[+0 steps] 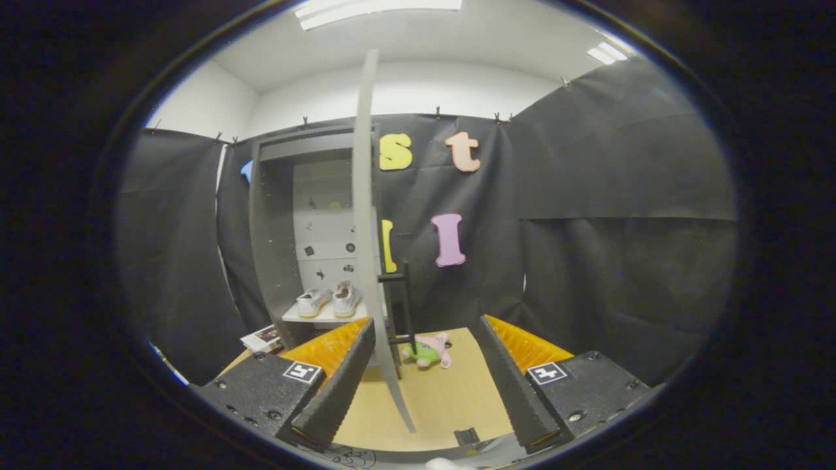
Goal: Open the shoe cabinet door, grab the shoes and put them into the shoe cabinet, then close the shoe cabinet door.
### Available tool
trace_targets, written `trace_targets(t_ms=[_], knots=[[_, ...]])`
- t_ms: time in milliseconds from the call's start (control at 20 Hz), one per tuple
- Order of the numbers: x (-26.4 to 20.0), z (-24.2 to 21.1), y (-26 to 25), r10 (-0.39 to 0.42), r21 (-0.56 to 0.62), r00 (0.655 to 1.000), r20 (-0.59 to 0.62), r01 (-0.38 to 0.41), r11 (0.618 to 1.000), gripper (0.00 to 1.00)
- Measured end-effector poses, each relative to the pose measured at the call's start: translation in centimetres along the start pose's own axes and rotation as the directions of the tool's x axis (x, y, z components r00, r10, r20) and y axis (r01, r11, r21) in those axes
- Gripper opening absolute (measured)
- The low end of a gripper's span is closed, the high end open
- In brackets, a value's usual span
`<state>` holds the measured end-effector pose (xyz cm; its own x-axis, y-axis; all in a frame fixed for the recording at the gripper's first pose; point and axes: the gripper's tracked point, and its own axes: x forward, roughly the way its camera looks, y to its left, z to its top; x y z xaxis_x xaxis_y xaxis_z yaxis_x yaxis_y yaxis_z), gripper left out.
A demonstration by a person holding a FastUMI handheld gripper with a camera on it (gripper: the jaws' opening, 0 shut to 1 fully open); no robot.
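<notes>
Fingers [339, 385] of the gripper [428, 391] stand wide apart and hold nothing. The near edge of the door [367, 215] runs down between them, closer to the left finger; whether it touches that finger cannot be told.

Door swung open, seen edge-on as a thin grey slab, rising from the floor [444, 398] between the fingers to high overhead. On its right face a dark bar handle [406, 303] stands upright, fixed by two short stubs.

Left of the door the cabinet [268, 248] is open, grey outside and pale inside, standing against the far wall. A pair of white shoes [328, 300] sits side by side on a low shelf [320, 318] inside it, beyond the left finger. Small dark marks dot the cabinet's back panel.

On the tan floor just ahead of the fingers, right of the door's foot, lies a soft toy [430, 351] in green and pink. Far left, near the cabinet's base, lies a small booklet [262, 338]. A small dark item [467, 436] lies on the floor near the right finger's base; too small to tell what.
</notes>
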<state>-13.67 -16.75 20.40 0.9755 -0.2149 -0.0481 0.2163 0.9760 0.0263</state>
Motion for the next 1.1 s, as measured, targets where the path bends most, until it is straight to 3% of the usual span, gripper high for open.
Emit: trace_targets(t_ms=[150, 400, 750, 1100], knots=[[2.4, 0.4, -3.5, -0.002, 0.004, 1.000, -0.003, 0.002, 1.000, 0.99], [6.8, 1.2, -6.2, 0.060, 0.003, 0.998, -0.024, -0.060, 0.998, 0.99], [11.5, 0.5, -2.2, 0.215, -0.018, 0.975, -0.063, -0.217, 0.976, 0.99], [11.0, 0.3, 0.2, 0.263, -0.077, 0.961, -0.082, -0.269, 0.960, 0.96]])
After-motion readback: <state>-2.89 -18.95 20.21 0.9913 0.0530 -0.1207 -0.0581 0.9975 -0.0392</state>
